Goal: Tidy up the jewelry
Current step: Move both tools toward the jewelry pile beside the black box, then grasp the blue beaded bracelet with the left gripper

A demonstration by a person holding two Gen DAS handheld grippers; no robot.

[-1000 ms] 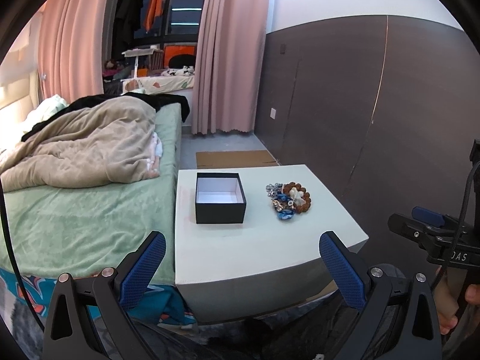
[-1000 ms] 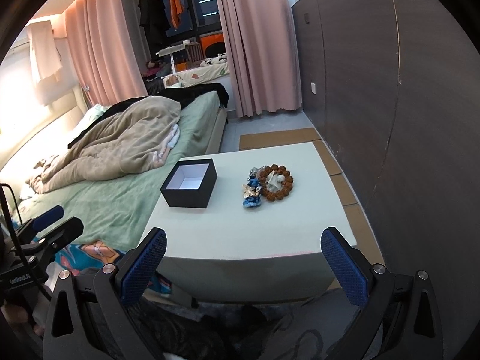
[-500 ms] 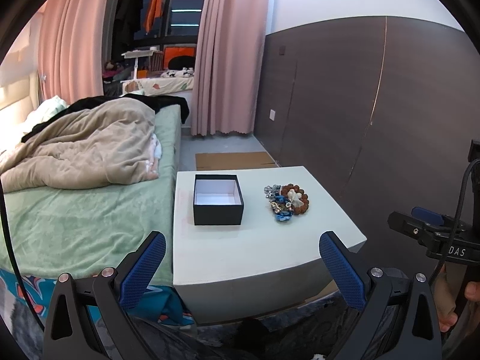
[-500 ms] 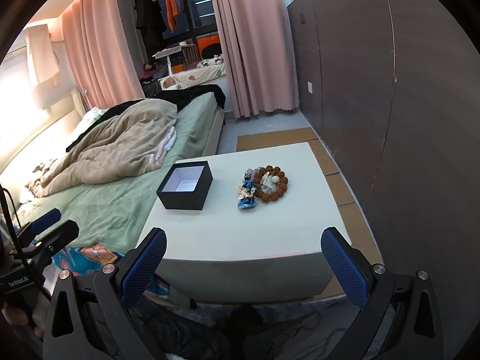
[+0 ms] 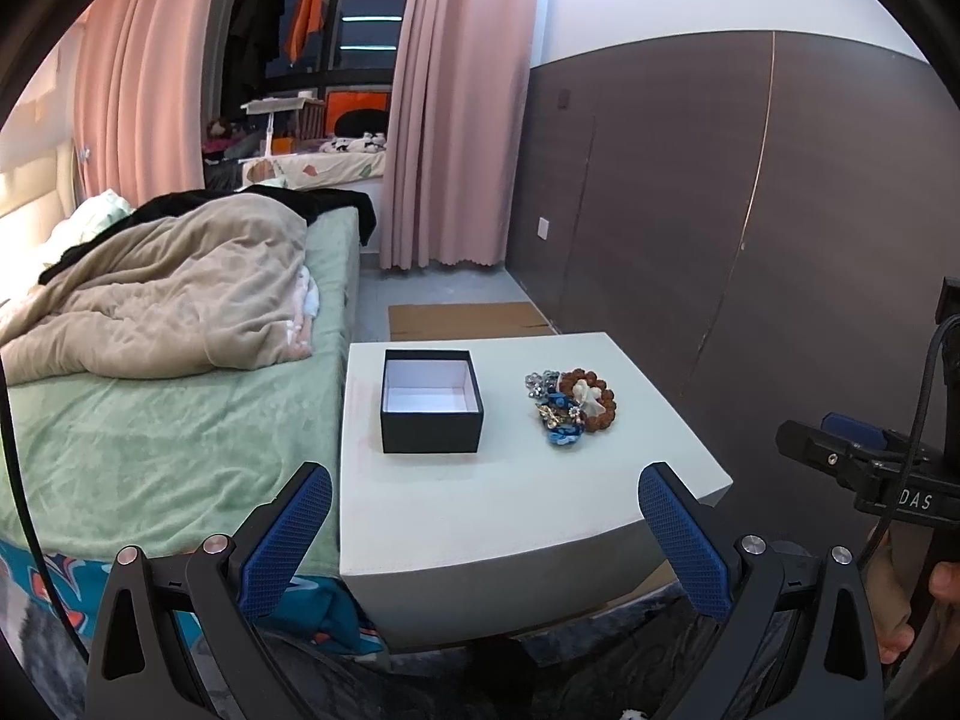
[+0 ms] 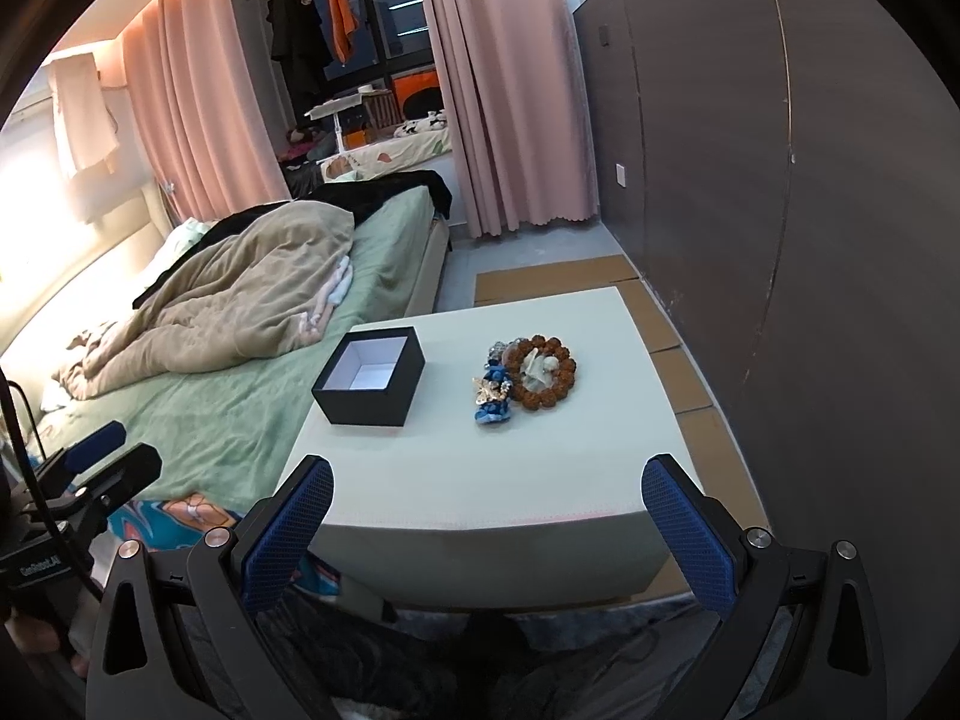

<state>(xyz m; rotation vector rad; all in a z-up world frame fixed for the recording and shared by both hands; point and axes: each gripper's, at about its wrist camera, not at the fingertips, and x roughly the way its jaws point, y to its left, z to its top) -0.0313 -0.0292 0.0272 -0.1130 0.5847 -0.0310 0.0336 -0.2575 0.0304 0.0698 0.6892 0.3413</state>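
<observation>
A white square desk [image 5: 516,516] fills mid-frame. On it, an open black cardboard box with white lining [image 5: 431,401] sits left of centre; a heap of beaded jewelry [image 5: 570,401] lies just right. Left gripper [image 5: 485,534] and right gripper [image 6: 489,531] hover below with jaws wide, empty.

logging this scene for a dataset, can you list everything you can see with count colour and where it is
table: 1, white, beside the bed
box: 1, black outside, white inside, open and empty, left part of the table
bead bracelet: 1, brown, right of the box
other jewelry: small pile, blue, gold and silver, against the bracelet's left side
bed: 1, green sheet, left of the table
blanket: 1, beige, rumpled on the bed
curtains: pink, by the window
cardboard: flat, brown, on the floor behind the table
wall panel: dark brown, right side
left gripper: black with blue pads, open, short of the table
right gripper: same, open, empty
</observation>
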